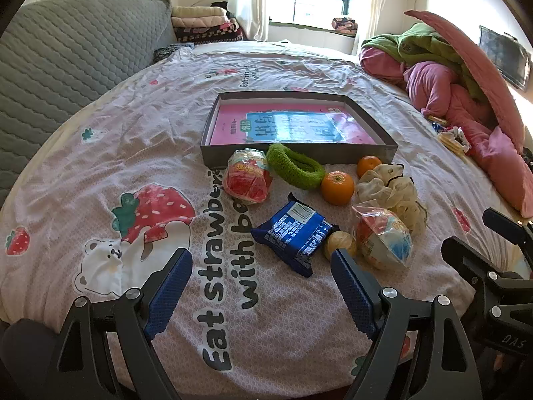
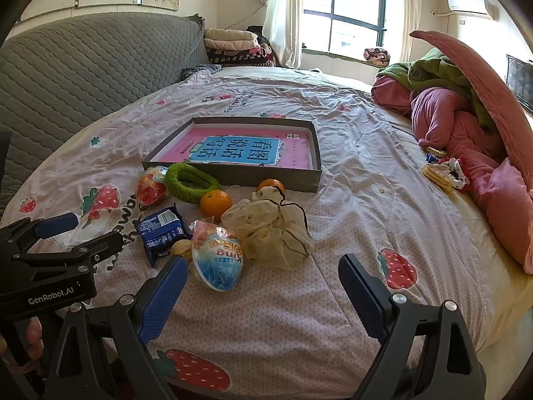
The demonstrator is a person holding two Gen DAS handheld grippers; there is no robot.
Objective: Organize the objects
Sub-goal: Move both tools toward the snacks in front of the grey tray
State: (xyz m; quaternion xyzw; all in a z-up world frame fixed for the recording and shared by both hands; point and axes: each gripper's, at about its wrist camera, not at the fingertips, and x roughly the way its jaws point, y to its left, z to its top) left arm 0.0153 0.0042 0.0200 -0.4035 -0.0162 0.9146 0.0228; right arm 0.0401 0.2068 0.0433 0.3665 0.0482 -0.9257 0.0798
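Both claws, left claw [image 1: 261,275] and right claw [image 2: 263,281], hang released over the bed [image 2: 349,173], holding nothing. The items lie clustered before the grey box [image 2: 309,140]. We judge the blue snack packet [image 1: 293,233] light and crinkly, best pinched across its short sides; the orange [image 1: 337,187] is firm and may roll; the cream scrunchie [image 2: 273,230] soft.

A bed [image 2: 349,153] spread with a pale sheet printed with strawberries and a bear [image 1: 110,260] fills the room. Along its left side runs a grey quilted headboard [image 1: 66,60]. At the right lies a heap of pink and green bedding [image 2: 466,106], with a pink pillow [image 2: 503,206] nearer. Beyond the headboard stands a stack of folded blankets [image 2: 233,48]. A curtained window [image 2: 353,10] lights the far wall, an air conditioner [image 2: 469,5] high to its right
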